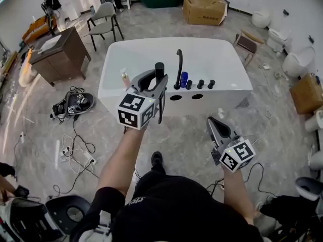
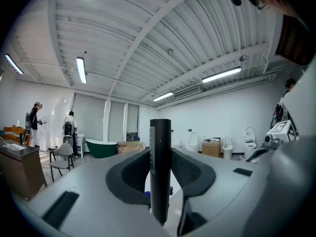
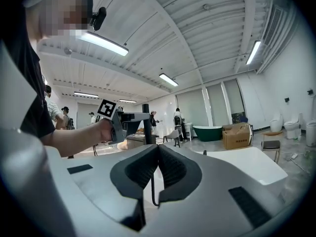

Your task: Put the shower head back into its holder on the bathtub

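The black stick-shaped shower head stands upright between the fingers of my left gripper, which is shut on it in front of the white bathtub. In the left gripper view the shower head fills the middle between the dark pads. Its thin black hose hangs down from it. On the tub's near deck stand a black gooseneck faucet, a blue piece and black knobs. My right gripper is lower right, away from the tub, shut with nothing held.
Two round holes show in the tub's front wall. Cables and black gear lie on the floor at the left. A wooden cabinet, a chair, cardboard boxes and toilets stand around.
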A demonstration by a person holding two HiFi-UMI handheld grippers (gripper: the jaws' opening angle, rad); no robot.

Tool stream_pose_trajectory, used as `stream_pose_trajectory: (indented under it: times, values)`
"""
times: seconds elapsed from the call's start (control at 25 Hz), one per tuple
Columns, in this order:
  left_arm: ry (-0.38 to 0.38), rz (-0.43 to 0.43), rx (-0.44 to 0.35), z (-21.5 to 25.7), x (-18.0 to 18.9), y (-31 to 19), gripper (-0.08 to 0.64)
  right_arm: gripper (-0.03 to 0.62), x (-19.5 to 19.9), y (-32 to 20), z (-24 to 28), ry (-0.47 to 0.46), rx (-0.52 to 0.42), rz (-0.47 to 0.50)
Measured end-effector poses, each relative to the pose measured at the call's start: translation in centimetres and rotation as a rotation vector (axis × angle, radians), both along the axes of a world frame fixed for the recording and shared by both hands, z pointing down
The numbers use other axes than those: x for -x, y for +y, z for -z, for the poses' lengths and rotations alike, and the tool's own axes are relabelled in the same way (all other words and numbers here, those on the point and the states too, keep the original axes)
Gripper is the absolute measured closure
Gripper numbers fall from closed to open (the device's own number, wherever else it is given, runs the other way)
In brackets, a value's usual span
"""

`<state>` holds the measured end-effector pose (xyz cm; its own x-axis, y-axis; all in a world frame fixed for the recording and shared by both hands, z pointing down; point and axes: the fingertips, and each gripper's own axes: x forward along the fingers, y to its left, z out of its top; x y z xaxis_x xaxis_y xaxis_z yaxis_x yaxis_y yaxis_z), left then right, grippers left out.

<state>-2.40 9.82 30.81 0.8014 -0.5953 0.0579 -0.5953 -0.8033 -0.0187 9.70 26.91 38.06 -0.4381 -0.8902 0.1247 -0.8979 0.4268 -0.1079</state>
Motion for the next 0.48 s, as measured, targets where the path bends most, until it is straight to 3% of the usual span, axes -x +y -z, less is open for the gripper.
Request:
stream_pose_trajectory:
  times: [0.28, 0.48]
  values:
    - [0.041, -0.053, -0.008, 2.4, -0.1, -12.0, 0.42, 0.577, 2.1, -11.8, 1.1, 0.015, 0.032, -0.038]
    - [0.053, -0.084, -0.032, 3.7, -0.2, -17.0, 0.42, 0.577, 3.1, -17.0, 0.7, 0.015, 0.049, -0.039]
